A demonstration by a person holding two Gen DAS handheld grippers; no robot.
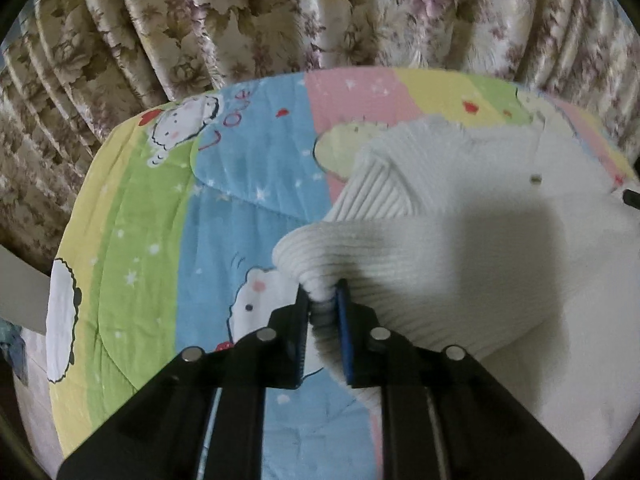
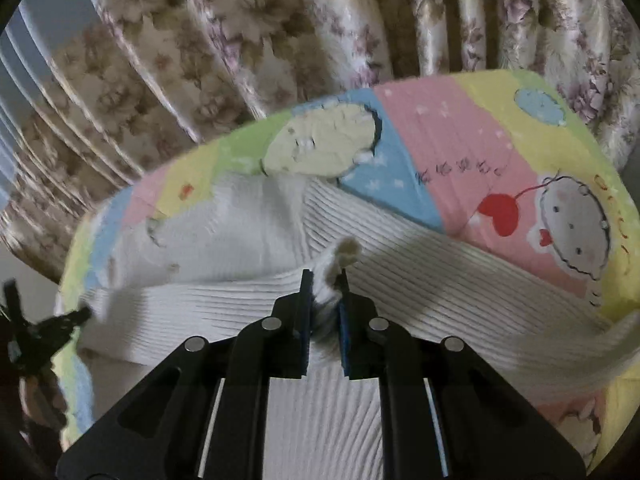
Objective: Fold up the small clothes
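Observation:
A white ribbed knit sweater (image 1: 460, 208) lies on a pastel cartoon quilt (image 1: 152, 208). My left gripper (image 1: 323, 300) is shut on a bunched fold at the sweater's left edge, lifted a little off the quilt. In the right wrist view the sweater (image 2: 248, 220) spreads across the quilt (image 2: 460, 152). My right gripper (image 2: 325, 288) is shut on a pinched ridge of the ribbed fabric, with a tuft sticking up past the fingertips. The left gripper (image 2: 60, 322) shows at the far left of that view, at the sweater's edge.
Floral curtains (image 1: 320, 12) hang close behind the quilt's far edge, also in the right wrist view (image 2: 280, 40). The quilt drops away at its left edge (image 1: 60, 280). The right gripper's tip (image 1: 632, 198) shows at the far right edge.

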